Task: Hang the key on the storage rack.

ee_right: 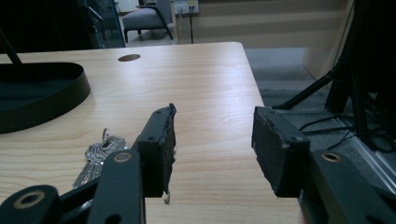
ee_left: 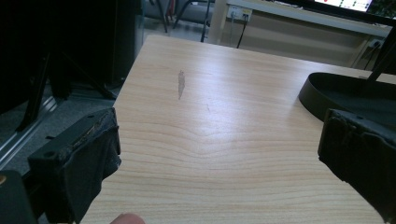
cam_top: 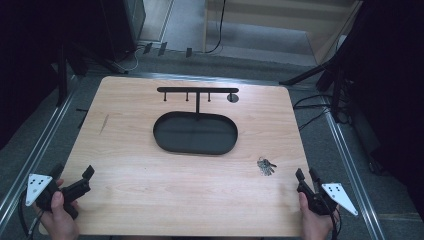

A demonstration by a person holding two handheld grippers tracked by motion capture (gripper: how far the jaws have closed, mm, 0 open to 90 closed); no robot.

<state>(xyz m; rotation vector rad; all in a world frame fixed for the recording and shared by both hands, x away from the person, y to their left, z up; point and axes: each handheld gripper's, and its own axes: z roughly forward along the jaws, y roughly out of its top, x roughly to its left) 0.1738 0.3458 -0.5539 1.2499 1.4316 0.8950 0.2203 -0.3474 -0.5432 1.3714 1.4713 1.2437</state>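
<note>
No readable writing or brand marks anywhere on the gear. Small bunch of silver metal keys [cam_top: 266,166] lies flat on the pale wooden table [cam_top: 150,200], near its right edge, just ahead of the right gripper [cam_top: 306,175]. Right gripper view gives detail: keys [ee_right: 99,156] sit just left of the left jaw, outside the gap; jaws apart, nothing between them. Left gripper [cam_top: 74,175] held at the near left corner, jaws spread wide over bare wood. High view adds the black oval metal tray [cam_top: 165,142] with its hooked T-shaped rack [cam_top: 197,90] mid-table. Both hands grip from the near edge, grippers angled forward.
</note>
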